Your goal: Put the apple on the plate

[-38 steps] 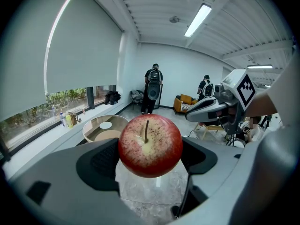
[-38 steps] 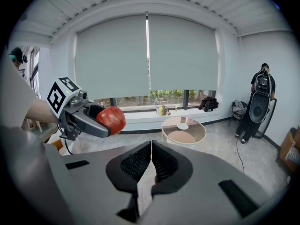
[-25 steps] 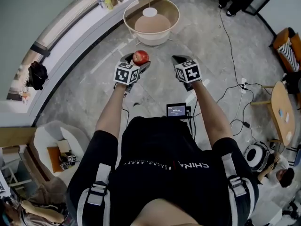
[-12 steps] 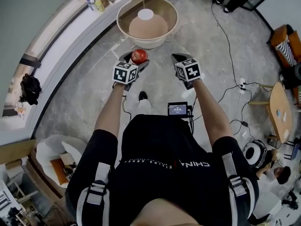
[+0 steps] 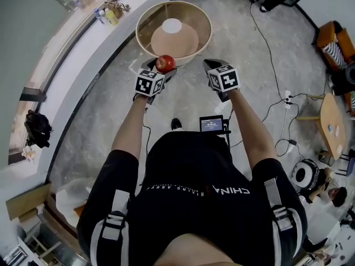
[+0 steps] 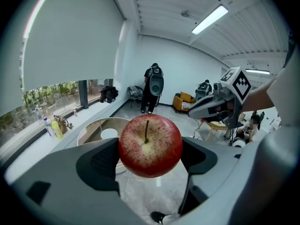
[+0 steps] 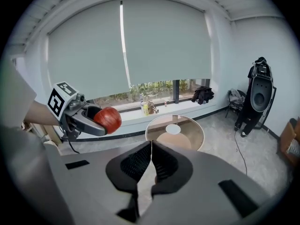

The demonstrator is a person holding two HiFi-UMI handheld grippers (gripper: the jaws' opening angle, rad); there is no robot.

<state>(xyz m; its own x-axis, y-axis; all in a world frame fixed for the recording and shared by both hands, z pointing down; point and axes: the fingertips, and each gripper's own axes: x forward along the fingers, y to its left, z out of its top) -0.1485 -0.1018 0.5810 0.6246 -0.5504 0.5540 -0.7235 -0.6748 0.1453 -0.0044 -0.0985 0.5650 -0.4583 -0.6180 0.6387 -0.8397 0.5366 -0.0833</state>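
Beyond apple (image 5: 165,64), plate (image 5: 172,25) apparently on table (image 5: 143,15).

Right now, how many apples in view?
1. The apple is clamped in the left gripper, held near the round table's edge. No others visible; none on the plate.

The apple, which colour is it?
Red with a yellowish patch around the stem; apple, clearest in left gripper view.

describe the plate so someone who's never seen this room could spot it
Beside the long curved window ledge stands a round table with a pale wooden rim. Near its middle lies the plate, a small white disc. It is the only thing on the tabletop; the bottles stand on the ledge.
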